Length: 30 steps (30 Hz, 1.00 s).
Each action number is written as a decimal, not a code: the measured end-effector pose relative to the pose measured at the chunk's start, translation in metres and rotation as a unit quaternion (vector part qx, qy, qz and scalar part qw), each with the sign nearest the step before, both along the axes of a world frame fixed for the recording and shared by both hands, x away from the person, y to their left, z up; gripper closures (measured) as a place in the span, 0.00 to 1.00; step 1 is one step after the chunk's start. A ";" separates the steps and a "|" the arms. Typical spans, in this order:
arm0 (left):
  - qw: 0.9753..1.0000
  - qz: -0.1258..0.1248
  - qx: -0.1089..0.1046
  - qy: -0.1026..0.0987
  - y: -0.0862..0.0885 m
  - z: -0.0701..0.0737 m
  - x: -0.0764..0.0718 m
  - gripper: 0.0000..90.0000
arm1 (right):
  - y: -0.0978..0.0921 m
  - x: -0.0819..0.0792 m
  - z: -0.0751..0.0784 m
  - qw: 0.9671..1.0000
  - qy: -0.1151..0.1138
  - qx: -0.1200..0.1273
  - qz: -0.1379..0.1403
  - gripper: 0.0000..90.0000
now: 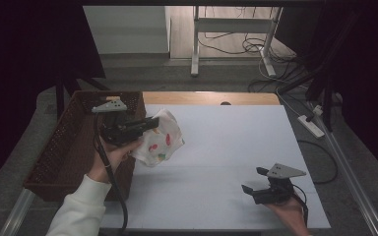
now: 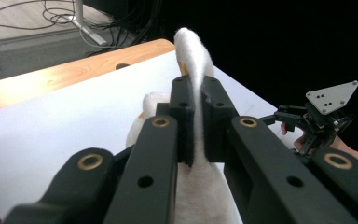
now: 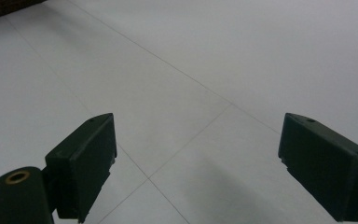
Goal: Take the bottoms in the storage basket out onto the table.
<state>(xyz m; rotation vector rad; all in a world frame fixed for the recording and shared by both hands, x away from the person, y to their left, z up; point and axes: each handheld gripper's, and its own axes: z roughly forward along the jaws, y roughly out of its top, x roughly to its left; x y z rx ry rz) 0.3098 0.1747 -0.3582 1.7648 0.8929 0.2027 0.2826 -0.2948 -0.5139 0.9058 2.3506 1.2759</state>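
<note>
Much of the white cloth (image 1: 161, 139) is hidden in the left gripper view, where it is seen only as a narrow fold (image 2: 196, 70) rising between the black jaws and as a pale mass below them; its coloured print cannot be made out there. In the high view, small red, yellow and green marks can be seen on it, though what they depict cannot be told. The left tongs (image 1: 153, 122) are closed tightly on an upper edge of the cloth, which hangs from the jaws with its lower part at the left edge of the white table (image 1: 226, 147), just beside the brown wicker basket (image 1: 64, 142). Whether the cloth touches the table cannot be told. The basket's inside is dark and its contents cannot be made out. The left hand (image 1: 112, 155) is raised above the basket's right wall, a white sleeve (image 1: 78, 206) being cut off by the bottom of the view, and the tongs are pointed to the right and away from the person.

The right tongs (image 1: 253, 179) are held low over the table's near right part, well apart from the cloth, with jaws spread wide and nothing between them. The right hand (image 1: 290, 209) is partly cut off at the bottom edge.
</note>
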 end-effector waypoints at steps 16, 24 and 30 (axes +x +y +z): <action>1.000 -0.009 -0.002 0.021 -0.011 -0.014 0.006 0.94 | -0.001 0.000 0.000 1.000 -0.001 0.002 -0.002 0.13; 0.999 -0.018 -0.002 0.027 -0.022 -0.019 0.008 0.94 | -0.001 0.000 0.000 1.000 -0.002 0.002 -0.002 0.13; 0.999 -0.024 -0.003 0.031 -0.028 -0.023 0.009 0.94 | -0.001 0.000 0.000 1.000 -0.001 0.002 -0.003 0.13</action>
